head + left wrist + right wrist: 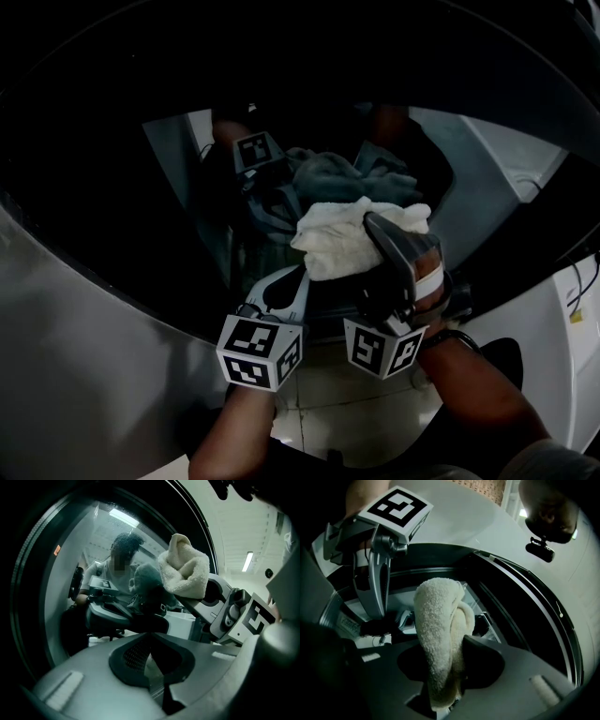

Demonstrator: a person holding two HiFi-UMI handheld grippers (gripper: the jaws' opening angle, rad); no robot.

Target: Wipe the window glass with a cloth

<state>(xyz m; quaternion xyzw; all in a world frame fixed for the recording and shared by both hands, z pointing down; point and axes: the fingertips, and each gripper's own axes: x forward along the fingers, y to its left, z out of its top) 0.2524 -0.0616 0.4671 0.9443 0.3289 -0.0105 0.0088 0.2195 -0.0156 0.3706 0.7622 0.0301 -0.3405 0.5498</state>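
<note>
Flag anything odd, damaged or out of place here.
Nothing stands out. The white cloth is bunched in the right gripper, held at the window glass. The left gripper is shut and empty beside it. The glass shows reflections, no visible cracks.

Indoor garage: white car [487,522], ceiling striplights [247,561].

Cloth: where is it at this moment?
Centre-right in the head view, the white cloth is clamped in the fingers of the right gripper at the window glass, just right of the left gripper.

Pale tiled floor [339,401], ceiling striplights [247,561].
</note>
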